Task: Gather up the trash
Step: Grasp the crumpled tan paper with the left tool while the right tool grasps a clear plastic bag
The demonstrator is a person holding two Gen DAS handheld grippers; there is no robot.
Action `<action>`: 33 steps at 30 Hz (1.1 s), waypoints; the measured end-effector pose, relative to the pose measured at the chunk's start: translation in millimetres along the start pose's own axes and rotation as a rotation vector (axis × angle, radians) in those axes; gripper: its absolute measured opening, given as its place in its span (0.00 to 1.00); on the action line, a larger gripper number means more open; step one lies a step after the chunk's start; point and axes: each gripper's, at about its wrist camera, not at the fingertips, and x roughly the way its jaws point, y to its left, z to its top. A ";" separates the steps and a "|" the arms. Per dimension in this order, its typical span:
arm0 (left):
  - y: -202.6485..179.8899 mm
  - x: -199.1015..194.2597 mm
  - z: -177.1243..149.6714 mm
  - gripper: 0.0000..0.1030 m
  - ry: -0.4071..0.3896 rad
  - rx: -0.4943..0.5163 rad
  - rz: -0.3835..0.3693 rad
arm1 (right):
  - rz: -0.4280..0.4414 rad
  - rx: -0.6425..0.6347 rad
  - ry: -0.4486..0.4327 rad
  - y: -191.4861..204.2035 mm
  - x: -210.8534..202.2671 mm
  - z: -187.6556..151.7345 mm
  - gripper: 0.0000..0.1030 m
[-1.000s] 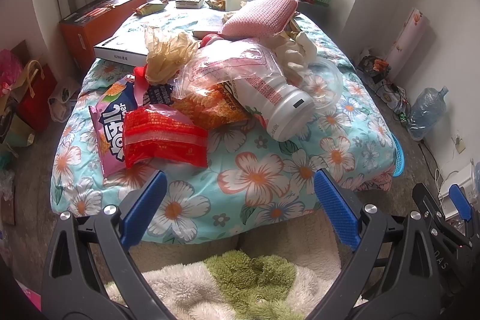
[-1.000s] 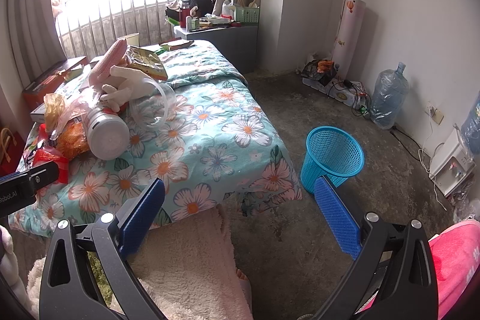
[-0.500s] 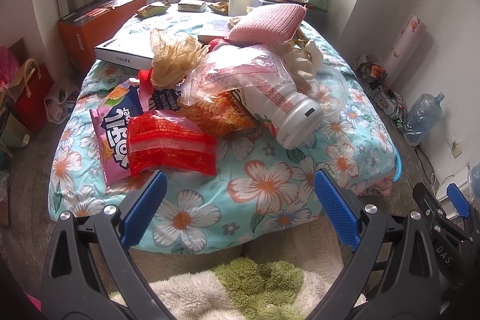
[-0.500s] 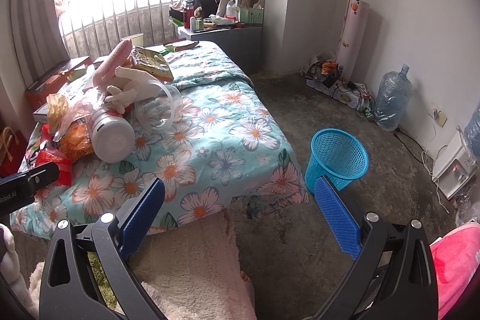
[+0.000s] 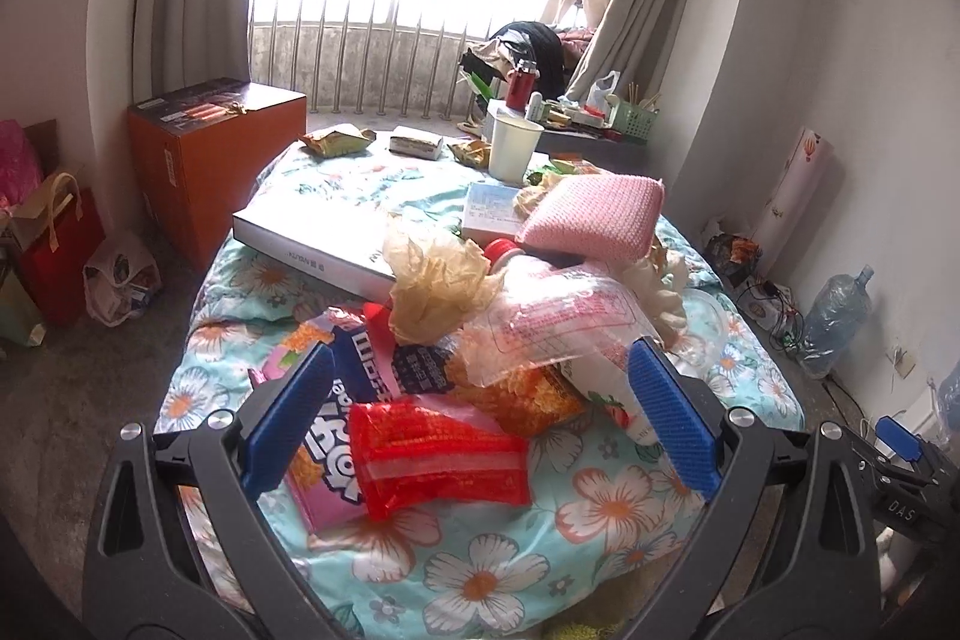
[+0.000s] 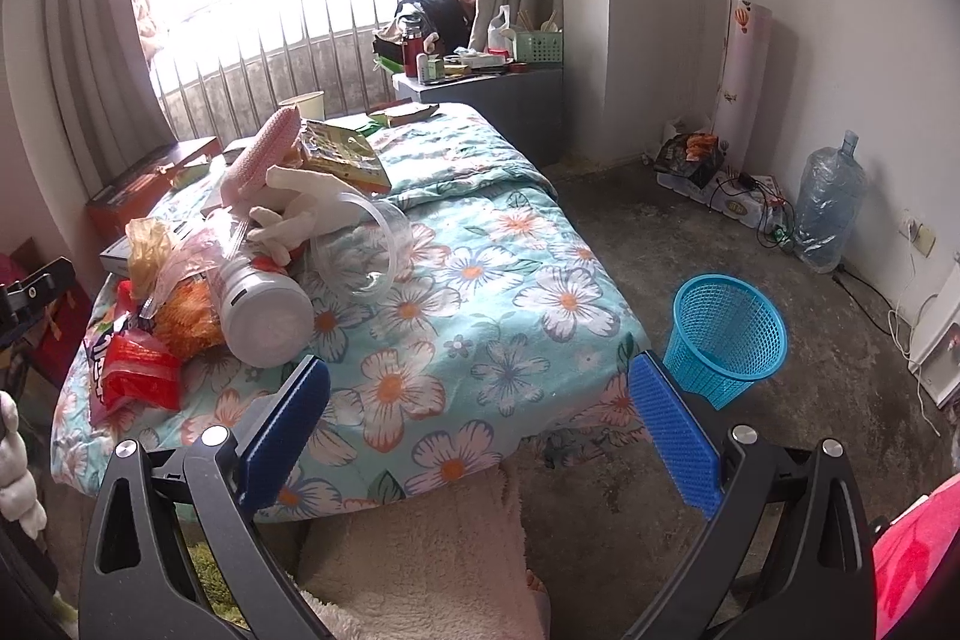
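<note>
Bedroom, daylight blown out through a barred window at top centre of both views. Low bed with a floral cover fills the middle of the left wrist view; trash heaped on its near end. Left claw hangs over that end, blue pads spread wide, nothing between them. Framed in the gap: red wrapper lying on top of a pink snack bag, an orange snack bag just behind, a clear bag draped over a white bottle lying on its side. Crumpled tan bag sits higher up the heap, touching a flat white box. Pink pad leans on the pile toward upper right; paper cup upright beyond it. Orange box stands on the floor at left of frame. Right wrist view: right claw also wide apart and empty, above the bed's near corner and a cream rug. Same heap sits at left of frame, bottle base toward the camera, clear tub on its side just beside it. Blue basket stands upright on the concrete floor at right of frame, near the bed corner but apart from it. Water jug by the far wall.
</note>
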 end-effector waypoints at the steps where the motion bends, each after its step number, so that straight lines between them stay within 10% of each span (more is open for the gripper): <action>1: 4.8 2.0 4.7 0.91 -0.010 0.002 0.008 | 0.006 0.003 0.004 0.6 2.9 1.5 0.94; 14: 36.4 108.2 32.3 0.74 0.188 0.032 -0.009 | 0.272 0.052 0.058 26.3 37.4 34.5 0.94; 24: 54.0 147.8 26.6 0.37 0.287 0.013 0.000 | 0.532 0.008 0.157 88.4 73.3 68.0 0.83; 29: 53.2 141.9 25.1 0.18 0.270 0.023 -0.039 | 0.536 -0.085 0.174 115.7 77.0 70.7 0.73; 33: 55.6 128.6 28.0 0.09 0.237 0.013 -0.064 | 0.417 -0.395 0.056 150.5 55.6 60.4 0.73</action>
